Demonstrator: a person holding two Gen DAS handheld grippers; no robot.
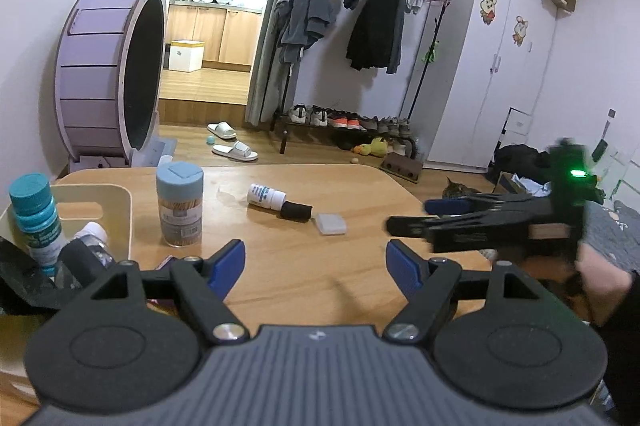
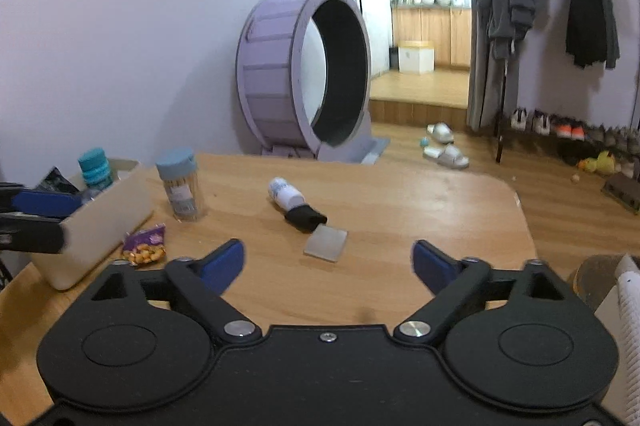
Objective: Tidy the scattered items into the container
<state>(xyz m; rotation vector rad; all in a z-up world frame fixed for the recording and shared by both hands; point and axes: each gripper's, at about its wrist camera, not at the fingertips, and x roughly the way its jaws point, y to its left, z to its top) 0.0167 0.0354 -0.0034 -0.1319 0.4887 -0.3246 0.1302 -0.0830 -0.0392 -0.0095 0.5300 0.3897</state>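
A cream container (image 1: 116, 202) (image 2: 100, 222) stands at the table's left and holds a teal-capped bottle (image 1: 34, 218) (image 2: 95, 168) and a dark packet. On the wooden table stand a toothpick jar with a blue lid (image 1: 180, 204) (image 2: 180, 184), a white bottle with a black cap lying on its side (image 1: 276, 202) (image 2: 294, 202), a small translucent box (image 1: 331, 224) (image 2: 326, 244) and a purple snack packet (image 2: 144, 244). My left gripper (image 1: 316, 270) is open and empty above the table's near side. My right gripper (image 2: 328, 264) is open and empty; it also shows in the left wrist view (image 1: 408, 216).
A purple cat wheel (image 1: 108, 74) (image 2: 304, 74) stands beyond the table's far edge. A clothes rack (image 1: 360, 26) with shoes below is at the back right. A cat (image 1: 460, 190) sits past the table's right edge. Slippers (image 1: 228, 140) lie on the floor.
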